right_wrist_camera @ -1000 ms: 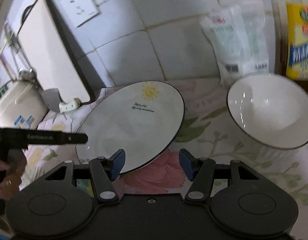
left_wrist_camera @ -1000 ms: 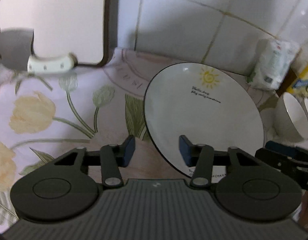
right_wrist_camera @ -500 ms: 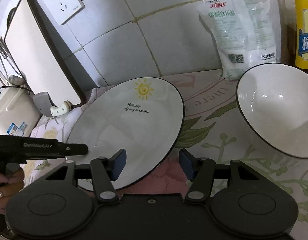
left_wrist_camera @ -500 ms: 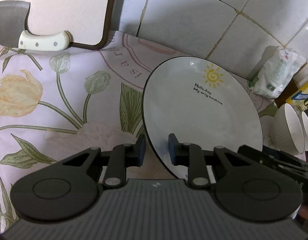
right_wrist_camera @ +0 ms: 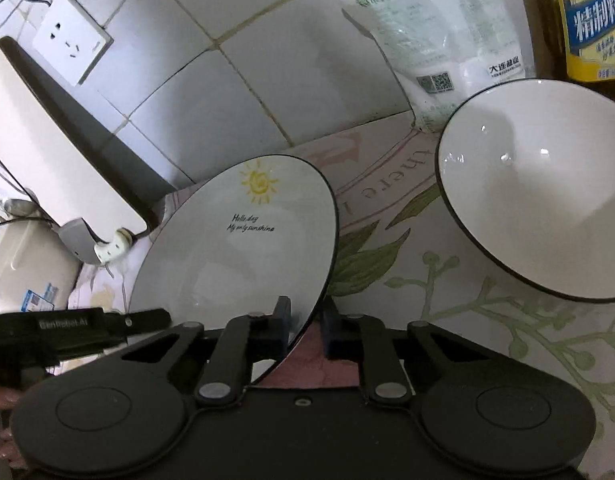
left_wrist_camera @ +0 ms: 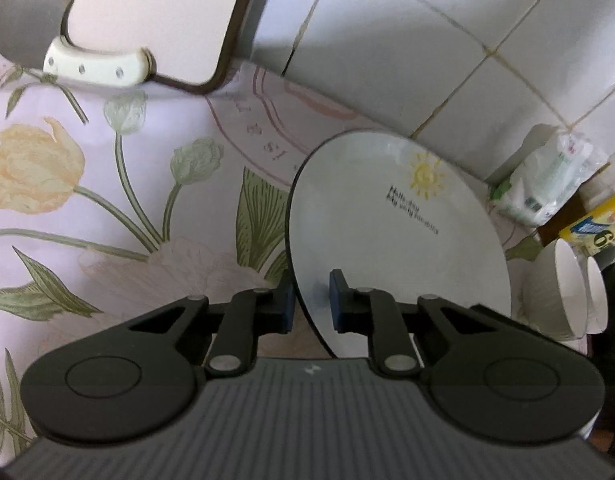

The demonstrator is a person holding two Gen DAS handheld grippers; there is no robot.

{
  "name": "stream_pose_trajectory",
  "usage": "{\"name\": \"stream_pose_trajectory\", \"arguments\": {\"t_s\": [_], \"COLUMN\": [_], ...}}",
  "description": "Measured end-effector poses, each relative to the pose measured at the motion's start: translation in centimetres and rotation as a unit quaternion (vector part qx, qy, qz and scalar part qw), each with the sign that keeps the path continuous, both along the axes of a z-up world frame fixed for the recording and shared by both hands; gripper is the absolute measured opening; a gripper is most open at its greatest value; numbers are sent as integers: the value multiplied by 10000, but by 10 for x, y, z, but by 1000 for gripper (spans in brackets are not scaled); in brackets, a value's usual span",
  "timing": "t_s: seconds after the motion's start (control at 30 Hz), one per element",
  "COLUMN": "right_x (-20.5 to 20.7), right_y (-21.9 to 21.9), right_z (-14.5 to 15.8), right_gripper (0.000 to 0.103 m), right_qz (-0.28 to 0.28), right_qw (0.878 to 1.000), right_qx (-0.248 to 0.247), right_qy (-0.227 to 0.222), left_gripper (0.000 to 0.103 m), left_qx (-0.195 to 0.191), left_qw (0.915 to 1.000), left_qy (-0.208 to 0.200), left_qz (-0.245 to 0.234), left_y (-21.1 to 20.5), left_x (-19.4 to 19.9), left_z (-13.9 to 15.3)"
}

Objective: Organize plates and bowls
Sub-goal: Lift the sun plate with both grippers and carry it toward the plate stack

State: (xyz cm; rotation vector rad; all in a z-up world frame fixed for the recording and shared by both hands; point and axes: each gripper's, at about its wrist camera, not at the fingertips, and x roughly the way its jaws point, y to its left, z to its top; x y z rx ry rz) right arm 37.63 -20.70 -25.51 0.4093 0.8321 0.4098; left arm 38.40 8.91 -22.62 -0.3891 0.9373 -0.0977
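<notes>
A white plate (left_wrist_camera: 387, 232) with a yellow sun and black lettering is tilted up off the flowered cloth; it also shows in the right wrist view (right_wrist_camera: 243, 248). My left gripper (left_wrist_camera: 310, 306) is shut on the plate's near left rim. My right gripper (right_wrist_camera: 305, 330) is shut on its near right rim. A white bowl with a dark rim (right_wrist_camera: 535, 188) sits to the right of the plate. In the left wrist view two white bowls (left_wrist_camera: 563, 288) show edge-on at the right.
A cutting board (left_wrist_camera: 139, 8) leans on the tiled wall at the left with a cleaver (left_wrist_camera: 63, 46) in front. A salt bag (right_wrist_camera: 431, 28) and a yellow-labelled bottle (right_wrist_camera: 591, 16) stand at the back right. A wall socket (right_wrist_camera: 69, 38) and a white appliance (right_wrist_camera: 23, 260) are at the left.
Both grippers moved in and closed on the plate's rim, left first, then right. The plate has tipped up more steeply.
</notes>
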Motion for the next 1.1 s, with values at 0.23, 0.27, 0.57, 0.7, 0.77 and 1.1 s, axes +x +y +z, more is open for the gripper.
{"name": "stream_pose_trajectory", "arguments": {"t_s": [0.23,0.27,0.57,0.7,0.77,1.1], "right_x": [-24,-26,-60,-82,-94,-156], "right_y": [1,0,-14,-21,-22,-22], "right_z": [23,27,79,96,104,122], "right_gripper": [22,22,22,22,22,23], "right_qz": [79,74,21,30,57,277], "right_qw": [9995,9994,9967,9956,9951,9940], "right_qx": [139,165,290,430,463,392], "right_qy": [-268,-309,-757,-833,-873,-988], "left_gripper": [16,16,17,17,17,17], "left_qx": [221,198,243,335,348,197], "left_qw": [9994,9994,9975,9964,9960,9964], "left_qy": [-254,-291,-645,-740,-778,-810], "left_qz": [-69,-65,-160,-236,-259,-133], "left_y": [0,1,-8,-13,-15,-9], "left_x": [-28,-32,-67,-89,-102,-172], "left_z": [21,26,80,103,114,126]}}
